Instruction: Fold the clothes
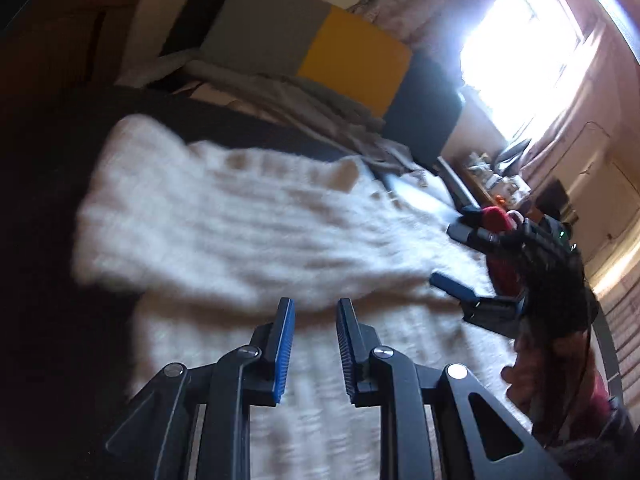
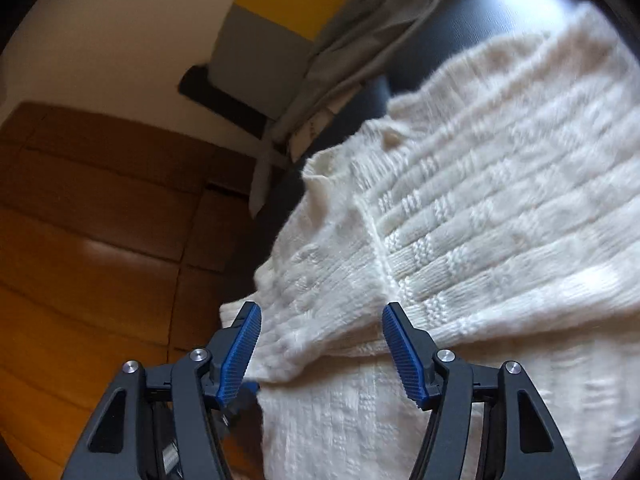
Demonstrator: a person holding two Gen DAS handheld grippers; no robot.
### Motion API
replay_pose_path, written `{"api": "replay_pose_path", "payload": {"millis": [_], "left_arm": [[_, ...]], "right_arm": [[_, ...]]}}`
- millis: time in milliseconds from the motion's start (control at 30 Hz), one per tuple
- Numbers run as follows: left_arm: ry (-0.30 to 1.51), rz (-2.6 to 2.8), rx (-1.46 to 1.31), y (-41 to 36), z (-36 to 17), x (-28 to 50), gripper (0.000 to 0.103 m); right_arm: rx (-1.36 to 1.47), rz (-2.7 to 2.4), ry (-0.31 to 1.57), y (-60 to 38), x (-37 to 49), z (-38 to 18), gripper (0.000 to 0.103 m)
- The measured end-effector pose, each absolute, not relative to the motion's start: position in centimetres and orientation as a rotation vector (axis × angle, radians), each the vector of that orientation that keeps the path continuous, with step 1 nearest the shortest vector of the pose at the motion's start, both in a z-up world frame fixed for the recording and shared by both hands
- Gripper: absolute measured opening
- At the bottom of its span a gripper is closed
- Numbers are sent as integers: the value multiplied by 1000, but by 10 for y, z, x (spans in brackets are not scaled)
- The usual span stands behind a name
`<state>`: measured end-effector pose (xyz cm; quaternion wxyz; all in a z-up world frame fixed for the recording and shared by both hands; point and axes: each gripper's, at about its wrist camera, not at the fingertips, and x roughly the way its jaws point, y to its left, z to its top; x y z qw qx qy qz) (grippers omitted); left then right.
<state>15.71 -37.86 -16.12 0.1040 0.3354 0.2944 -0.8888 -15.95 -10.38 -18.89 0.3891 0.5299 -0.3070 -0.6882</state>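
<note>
A cream knitted sweater (image 2: 460,216) lies spread on a dark bed surface (image 2: 496,12), filling the right half of the right wrist view and the centre of the left wrist view, where it is blurred. In the right wrist view one part of the sweater is folded over the rest, its edge running across the lower middle of the frame. The right hand-held gripper (image 2: 322,344) is released, its blue pads wide apart just above that folded edge, gripping nothing. The left hand-held gripper (image 1: 314,344) is also released, with a narrower gap between its fingers, poised over the sweater at the bottom centre of its frame. A grey and yellow pillow (image 1: 320,48) sits at upper centre, a bright window (image 1: 528,48) at upper right.
</note>
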Motion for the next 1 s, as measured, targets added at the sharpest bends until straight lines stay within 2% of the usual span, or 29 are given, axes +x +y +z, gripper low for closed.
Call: {"api": "replay_pose_path", "payload": {"millis": [67,133,167,200,267,433,533,633,667,700,833,933,967,1000], "left_arm": [[896,-2591,1003,-385,-173,161,21],[931,-2556,1025,-390,-187,162,21],[953,-2540,1035,-392,-194,163,21],[966,-2547,1021,-393,-196,164,21],[993,-2564,989,-394,-200,167,21],[1053,-2563,963,-398,-206,166,20],[1055,-2558,958,-397,-205,166,21],[1102,-2536,952,-398,-206,168,21],[1109,-2531,956,-400,-205,169,21],[1099,-2528,964,-401,-203,167,21],[1048,-2533,970,-400,-193,159,22],[1054,-2501,995,-403,-198,153,22],[1056,-2490,1003,-404,-200,152,22],[1045,-2493,997,-402,-200,152,22]], "right_arm": [[1365,-1776,-796,-109,-160,-193,63],[1372,-1817,-765,-114,-160,-192,53],[1381,-1847,-719,-119,-161,-190,40],[1390,-1874,-678,-123,-160,-189,23],[1397,-1918,-603,-128,-158,-188,12],[1352,-1971,-489,-124,-153,-180,7],[1318,-1968,-495,-125,-154,-170,7],[1223,-1959,-476,-133,-157,-136,7],[1182,-1965,-458,-136,-158,-121,1],[1130,-1975,-437,-138,-161,-101,0],[949,-2038,-376,-129,-174,-28,0],[954,-2035,-397,-112,-189,-18,1],[991,-2020,-454,-101,-191,-27,6],[1040,-1985,-499,-94,-191,-41,6]]}}
